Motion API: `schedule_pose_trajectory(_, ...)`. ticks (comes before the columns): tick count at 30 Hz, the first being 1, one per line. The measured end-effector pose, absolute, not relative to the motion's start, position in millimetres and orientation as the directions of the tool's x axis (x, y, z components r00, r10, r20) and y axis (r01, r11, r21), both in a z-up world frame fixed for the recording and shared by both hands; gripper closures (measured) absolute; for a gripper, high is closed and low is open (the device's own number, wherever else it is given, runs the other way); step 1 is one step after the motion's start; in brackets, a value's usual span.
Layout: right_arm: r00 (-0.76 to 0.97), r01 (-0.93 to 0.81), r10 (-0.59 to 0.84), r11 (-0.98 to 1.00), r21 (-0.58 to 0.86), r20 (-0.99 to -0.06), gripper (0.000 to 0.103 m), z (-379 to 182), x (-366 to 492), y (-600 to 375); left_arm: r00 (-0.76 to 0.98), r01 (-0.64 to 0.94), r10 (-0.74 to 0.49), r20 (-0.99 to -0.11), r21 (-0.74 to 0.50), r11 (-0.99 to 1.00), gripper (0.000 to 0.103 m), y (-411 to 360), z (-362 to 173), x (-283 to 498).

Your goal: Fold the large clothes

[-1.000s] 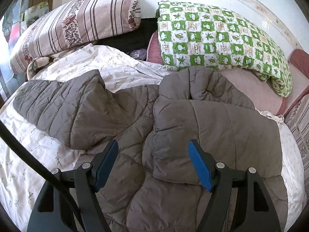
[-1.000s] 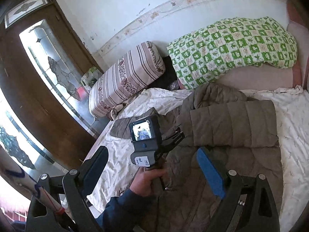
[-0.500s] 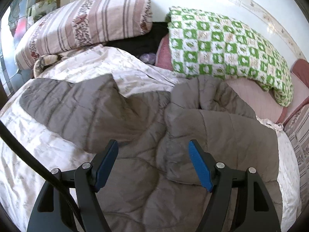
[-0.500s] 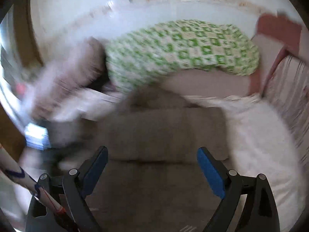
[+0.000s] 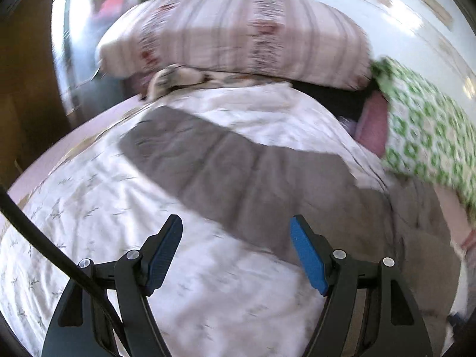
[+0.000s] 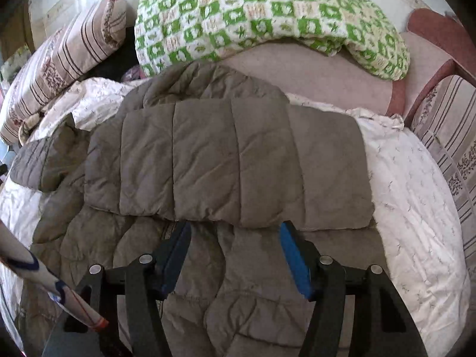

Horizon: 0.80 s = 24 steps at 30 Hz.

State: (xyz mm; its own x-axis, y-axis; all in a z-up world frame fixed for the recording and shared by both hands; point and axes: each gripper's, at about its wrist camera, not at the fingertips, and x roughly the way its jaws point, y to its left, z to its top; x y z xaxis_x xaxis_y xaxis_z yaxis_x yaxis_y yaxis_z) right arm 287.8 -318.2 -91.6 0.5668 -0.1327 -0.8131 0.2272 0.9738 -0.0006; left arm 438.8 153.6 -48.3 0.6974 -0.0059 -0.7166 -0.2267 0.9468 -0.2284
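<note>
The grey jacket (image 6: 214, 160) is lying spread on the bed (image 6: 416, 184), one sleeve already folded across its chest. The right gripper (image 6: 235, 255) is hovering wide open, holding nothing. The left gripper (image 5: 236, 253), likewise open and empty, is facing the unfolded sleeve (image 5: 208, 160) at twelve o'clock, likely to fold it next.

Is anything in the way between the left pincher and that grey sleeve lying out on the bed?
Nothing visible. The left gripper hangs open over the white bedsheet, with the grey jacket's sleeve just ahead.
</note>
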Motion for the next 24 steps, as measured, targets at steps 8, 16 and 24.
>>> schedule_pose_trajectory(8, 0.540, 0.220, -0.132, 0.975, -0.012, -0.831, 0.036, -108.6, 297.5, -307.5, 0.678, -0.348, -0.106, -0.727, -0.445, 0.825, 0.044, 255.1, -76.0, 470.7)
schedule_pose_trajectory(16, 0.530, 0.224, -0.133, 0.975, -0.013, -0.838, 0.036, -115.0, 303.0, -312.8, 0.680, -0.432, -0.161, -0.715, -0.569, 0.700, 0.051, 306.1, -109.7, 499.4)
schedule_pose_trajectory(24, 0.535, 0.217, -0.134, 0.976, -0.017, -0.834, 0.036, -117.0, 304.5, -310.5, 0.740, -0.431, -0.186, -0.647, -0.668, 0.607, 0.058, 329.3, -142.5, 523.2)
